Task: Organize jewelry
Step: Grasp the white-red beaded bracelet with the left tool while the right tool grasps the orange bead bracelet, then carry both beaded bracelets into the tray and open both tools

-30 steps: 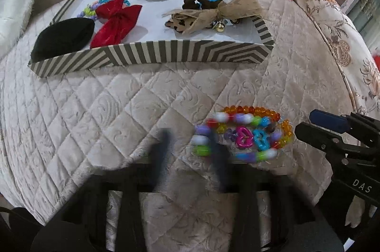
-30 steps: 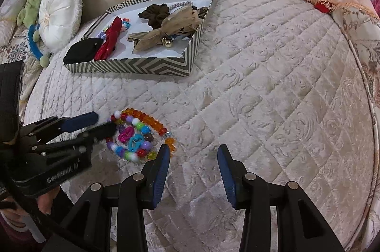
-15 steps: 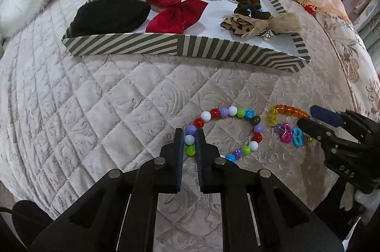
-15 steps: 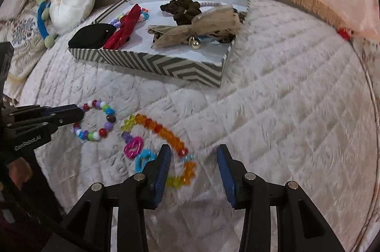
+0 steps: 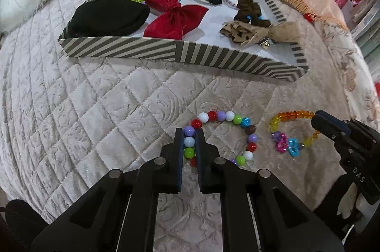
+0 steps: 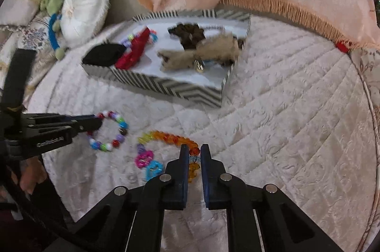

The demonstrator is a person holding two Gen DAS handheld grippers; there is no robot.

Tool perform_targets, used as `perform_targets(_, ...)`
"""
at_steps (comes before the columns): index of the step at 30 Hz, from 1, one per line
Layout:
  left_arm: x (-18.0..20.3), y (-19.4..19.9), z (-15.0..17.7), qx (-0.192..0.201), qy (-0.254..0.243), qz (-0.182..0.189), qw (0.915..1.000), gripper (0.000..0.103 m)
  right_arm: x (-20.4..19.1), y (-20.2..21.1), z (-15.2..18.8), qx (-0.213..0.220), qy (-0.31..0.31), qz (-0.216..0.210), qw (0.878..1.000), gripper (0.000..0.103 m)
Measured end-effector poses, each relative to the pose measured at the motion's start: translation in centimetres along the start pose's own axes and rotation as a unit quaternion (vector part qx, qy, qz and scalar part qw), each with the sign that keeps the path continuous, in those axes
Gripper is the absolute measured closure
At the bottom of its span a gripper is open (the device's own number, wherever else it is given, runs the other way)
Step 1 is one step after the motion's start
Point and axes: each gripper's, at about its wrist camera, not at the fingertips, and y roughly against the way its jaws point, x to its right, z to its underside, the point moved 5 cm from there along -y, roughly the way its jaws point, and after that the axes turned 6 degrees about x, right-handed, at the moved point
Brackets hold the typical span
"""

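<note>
Far across the quilted cream bedspread [image 5: 99, 109] sits the grey-and-white striped cardboard tray [image 5: 180, 53] of hair accessories, straight ahead of both tools, so I'd judge each lift goes forward and up over its near wall. Near-left, the round-bead multicolour bracelet [image 5: 237, 120] has its left arc clamped in the left gripper [image 5: 190, 133]. Just right of it, apart, the orange faceted-bead bracelet with pink and blue links [image 6: 166, 140] has its right end between the right gripper's [image 6: 195, 149] nearly closed jaws; contact unclear.
</note>
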Motion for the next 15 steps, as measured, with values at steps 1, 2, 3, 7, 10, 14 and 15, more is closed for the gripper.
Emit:
perform_targets(1,-0.1,0.6,-0.3,0.007,-0.003,-0.001,1.0,0.095,-0.2,0.6,-0.4,0.008,0.002,-0.001,1.0,0.094)
perform_targets(2,-0.1,1.2,-0.6,0.014,-0.005,-0.003,0.9999,0.095,-0.3,1.0,-0.7,0.012,0.003,-0.002,1.0,0.094)
perform_targets(3,-0.1,1.7,-0.8,0.019,-0.006,-0.002,0.9998,0.095,-0.3,1.4,-1.1,0.016,0.001,-0.004,1.0,0.094)
perform_targets(7,-0.4,3.7,-1.7,0.039,-0.001,0.004,0.9992,0.095,-0.5,2.7,-1.8,0.029,-0.006,-0.012,0.999,0.094)
perform_targets(10,-0.7,5.2,-2.6,0.053,-0.001,-0.001,0.9986,0.095,-0.9,3.8,-3.0,0.044,0.0,-0.014,0.999,0.094)
perform_targets(14,-1.2,6.8,-4.1,0.073,-0.002,-0.017,0.9972,0.095,-1.1,5.2,-4.8,0.063,0.008,-0.011,0.998,0.094)
perform_targets(15,-1.2,7.2,-4.4,0.078,-0.004,-0.021,0.9967,0.095,-1.2,5.5,-5.2,0.066,0.01,-0.009,0.998,0.094)
